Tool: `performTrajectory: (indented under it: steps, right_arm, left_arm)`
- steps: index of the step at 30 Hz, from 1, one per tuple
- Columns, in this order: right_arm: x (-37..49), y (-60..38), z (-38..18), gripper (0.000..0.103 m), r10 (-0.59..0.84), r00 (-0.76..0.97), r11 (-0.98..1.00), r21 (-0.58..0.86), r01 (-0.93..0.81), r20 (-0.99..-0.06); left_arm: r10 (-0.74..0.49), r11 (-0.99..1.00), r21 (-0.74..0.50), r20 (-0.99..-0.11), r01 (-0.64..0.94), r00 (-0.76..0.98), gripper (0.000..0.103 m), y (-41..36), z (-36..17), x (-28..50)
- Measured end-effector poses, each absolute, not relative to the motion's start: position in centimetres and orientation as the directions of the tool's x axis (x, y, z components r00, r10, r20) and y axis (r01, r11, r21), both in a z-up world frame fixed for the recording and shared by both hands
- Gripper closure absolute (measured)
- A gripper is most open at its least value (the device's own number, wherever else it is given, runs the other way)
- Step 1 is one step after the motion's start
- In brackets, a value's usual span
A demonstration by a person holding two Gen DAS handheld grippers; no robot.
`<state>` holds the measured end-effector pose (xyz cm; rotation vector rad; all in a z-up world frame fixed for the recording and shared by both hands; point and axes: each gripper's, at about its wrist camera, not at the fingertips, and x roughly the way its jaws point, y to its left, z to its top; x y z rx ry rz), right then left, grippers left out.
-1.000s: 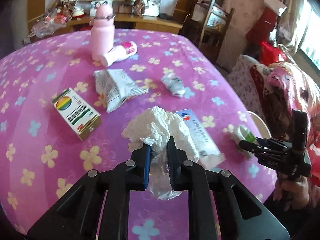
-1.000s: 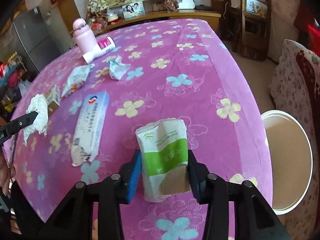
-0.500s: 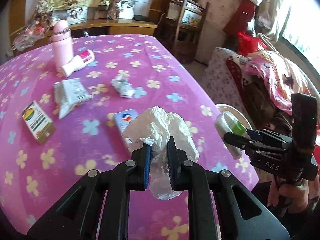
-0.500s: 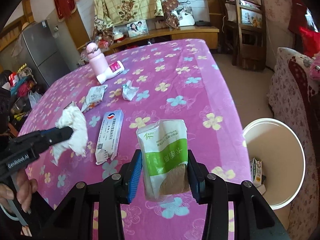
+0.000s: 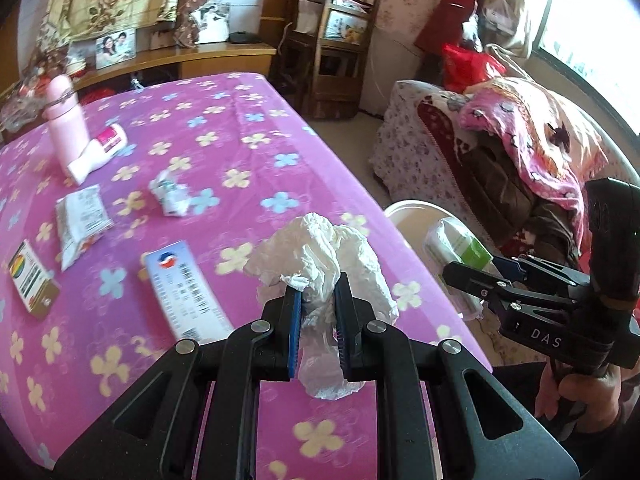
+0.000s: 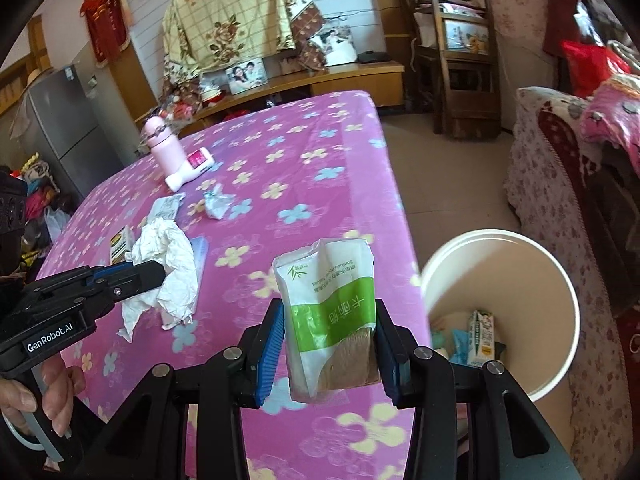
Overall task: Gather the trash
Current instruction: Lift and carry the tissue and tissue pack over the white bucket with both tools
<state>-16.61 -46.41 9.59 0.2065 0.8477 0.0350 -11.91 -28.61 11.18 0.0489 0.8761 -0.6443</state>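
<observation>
Crumpled tissue [image 5: 320,256] clamped in left tongs [image 5: 318,336], tissue pack [image 6: 332,320] clamped in right tongs [image 6: 330,354], only right view shows carton [image 6: 482,338] inside bin [image 6: 560,280]

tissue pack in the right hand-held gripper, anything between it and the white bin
Nothing visible does. The right hand-held gripper holds the tissue pack at the table's edge, and the white bin stands open on the floor just to its right, with only bare air between. The left hand-held gripper with its crumpled tissue is off on the other side.
</observation>
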Motion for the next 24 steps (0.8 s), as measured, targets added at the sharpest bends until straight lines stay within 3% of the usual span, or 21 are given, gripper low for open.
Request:
performTrajectory:
  steps: [24]
  right_arm:
    - [-19.1, -57.6, 7.8, 0.062, 0.005, 0.650, 0.942, 0.223, 0.253, -0.760]
  left_arm:
    - [-0.543, 0.730, -0.207, -0.753, 0.651, 0.371, 0.090, -40.9, 10.0, -11.8]
